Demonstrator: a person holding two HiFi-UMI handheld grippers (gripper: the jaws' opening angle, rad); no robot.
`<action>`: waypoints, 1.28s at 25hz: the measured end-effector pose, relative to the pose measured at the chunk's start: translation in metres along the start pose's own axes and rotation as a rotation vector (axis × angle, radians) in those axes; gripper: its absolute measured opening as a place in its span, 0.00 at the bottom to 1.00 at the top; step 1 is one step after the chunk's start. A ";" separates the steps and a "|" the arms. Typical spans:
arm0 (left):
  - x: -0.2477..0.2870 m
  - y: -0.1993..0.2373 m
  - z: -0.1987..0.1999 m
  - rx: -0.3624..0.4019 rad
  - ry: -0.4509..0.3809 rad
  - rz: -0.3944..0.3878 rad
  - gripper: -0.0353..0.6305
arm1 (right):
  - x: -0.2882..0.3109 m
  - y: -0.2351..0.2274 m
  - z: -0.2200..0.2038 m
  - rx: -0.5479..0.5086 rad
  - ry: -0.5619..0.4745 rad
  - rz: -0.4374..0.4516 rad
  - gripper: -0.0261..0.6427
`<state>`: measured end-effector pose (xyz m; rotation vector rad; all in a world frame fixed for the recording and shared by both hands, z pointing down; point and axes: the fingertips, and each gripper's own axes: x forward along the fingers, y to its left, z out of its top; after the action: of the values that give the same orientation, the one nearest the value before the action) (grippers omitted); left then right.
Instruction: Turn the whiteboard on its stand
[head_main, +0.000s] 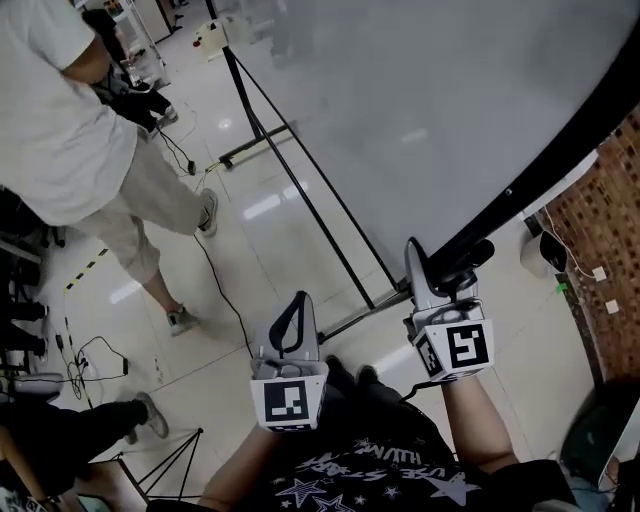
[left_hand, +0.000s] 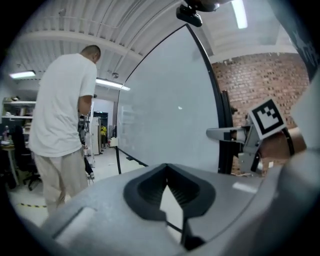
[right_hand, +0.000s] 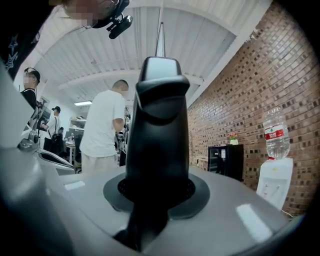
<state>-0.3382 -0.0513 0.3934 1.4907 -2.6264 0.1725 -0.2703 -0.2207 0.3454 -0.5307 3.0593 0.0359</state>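
**Fig.** Whiteboard (head_main: 420, 110) on its stand (head_main: 300, 195), seen from above. The board is tilting across the upper R of the head view. Its black frame edge (head_main: 560, 140) is running diagonally down to my R gripper (head_main: 432, 265).

- **R gripper:** I am clamping it on that frame edge. In the right gripper view the black bar is rising straight from between the jaws, w/ the pads pressing on it.
- **L gripper** (head_main: 297, 300): it is hanging to the L of the other, jaw tips meeting w/ nothing between them. It is touching neither board nor stand.
- **Room on the R:** a brick wall (head_main: 615, 200) is standing near the frame edge, w/ a water dispenser (right_hand: 274, 180) in front of the bricks.
- **Room on the L:** a person in a white shirt (head_main: 70, 130) is standing on the floor (head_main: 270, 240). The person is apart from the board face but near the stand's far foot (head_main: 245, 150).
- **Floor:** cables (head_main: 215, 290) are trailing between that person and the stand.
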 end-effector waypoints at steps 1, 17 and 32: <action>-0.003 -0.002 0.001 0.002 -0.005 0.002 0.06 | -0.004 0.000 -0.001 0.001 0.000 -0.004 0.20; -0.090 -0.005 0.015 0.005 -0.024 0.177 0.06 | -0.056 0.008 -0.003 0.009 -0.006 -0.026 0.20; -0.077 -0.080 0.041 0.047 -0.098 -0.173 0.06 | -0.077 0.012 -0.002 0.011 0.000 -0.007 0.20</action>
<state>-0.2316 -0.0329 0.3442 1.7763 -2.5655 0.1497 -0.2015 -0.1838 0.3507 -0.5412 3.0555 0.0188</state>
